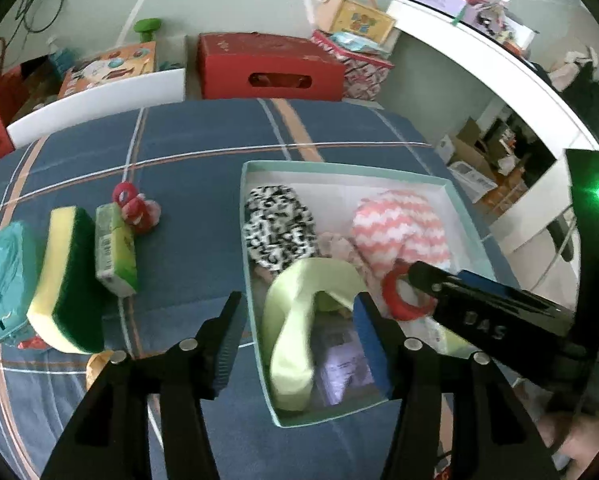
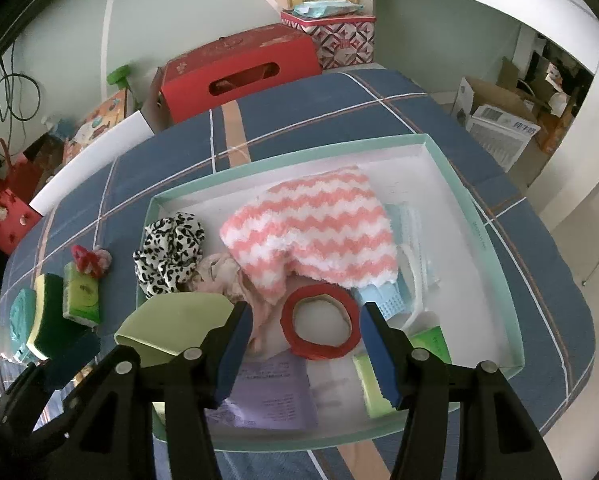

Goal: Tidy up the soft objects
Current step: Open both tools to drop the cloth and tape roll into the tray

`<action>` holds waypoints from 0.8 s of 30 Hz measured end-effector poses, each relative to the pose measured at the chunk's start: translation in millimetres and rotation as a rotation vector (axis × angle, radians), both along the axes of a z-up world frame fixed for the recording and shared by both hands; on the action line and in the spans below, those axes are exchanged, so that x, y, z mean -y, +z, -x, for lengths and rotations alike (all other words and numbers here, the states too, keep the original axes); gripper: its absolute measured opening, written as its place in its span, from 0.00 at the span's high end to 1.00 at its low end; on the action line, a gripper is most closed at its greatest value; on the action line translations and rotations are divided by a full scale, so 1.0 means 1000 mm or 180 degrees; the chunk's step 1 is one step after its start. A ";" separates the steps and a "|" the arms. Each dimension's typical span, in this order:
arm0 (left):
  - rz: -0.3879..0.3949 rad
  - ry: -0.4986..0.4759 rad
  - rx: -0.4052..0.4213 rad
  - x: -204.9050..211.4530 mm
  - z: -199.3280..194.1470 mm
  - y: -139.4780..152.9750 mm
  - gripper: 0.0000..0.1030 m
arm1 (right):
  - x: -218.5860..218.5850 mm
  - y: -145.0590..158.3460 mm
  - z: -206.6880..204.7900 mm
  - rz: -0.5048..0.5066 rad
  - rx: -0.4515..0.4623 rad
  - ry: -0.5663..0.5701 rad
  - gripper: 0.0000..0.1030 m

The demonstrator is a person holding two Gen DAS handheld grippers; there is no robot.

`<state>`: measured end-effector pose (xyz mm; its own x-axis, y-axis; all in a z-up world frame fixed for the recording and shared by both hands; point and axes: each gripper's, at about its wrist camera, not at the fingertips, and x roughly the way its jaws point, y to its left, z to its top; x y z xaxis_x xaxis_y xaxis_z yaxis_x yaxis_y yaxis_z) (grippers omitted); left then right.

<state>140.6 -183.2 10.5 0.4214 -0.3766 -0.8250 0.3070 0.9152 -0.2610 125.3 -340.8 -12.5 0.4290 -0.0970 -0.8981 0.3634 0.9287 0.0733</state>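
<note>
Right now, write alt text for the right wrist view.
The open right gripper hangs above a shallow mint-rimmed box on a blue plaid cloth, its jaws empty. Inside lie a pink-and-white zigzag cloth, a red ring and a leopard-print scrunchie. A sponge stands outside, left.

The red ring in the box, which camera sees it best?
The right wrist view. There the red ring lies whole and unblocked in the box, seen between the open right gripper fingers. In the left wrist view the right gripper covers part of the ring.
</note>
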 end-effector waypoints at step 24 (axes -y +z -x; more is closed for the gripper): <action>-0.0172 0.0799 -0.0086 -0.059 -0.008 -0.012 0.09 | -0.010 0.005 -0.002 -0.0008 0.0192 -0.0049 0.00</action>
<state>148.2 -124.6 -1.3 0.4738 -0.2180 -0.8532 0.0621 0.9747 -0.2146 127.3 -330.6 -7.8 0.4809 -0.1019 -0.8708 0.3726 0.9228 0.0978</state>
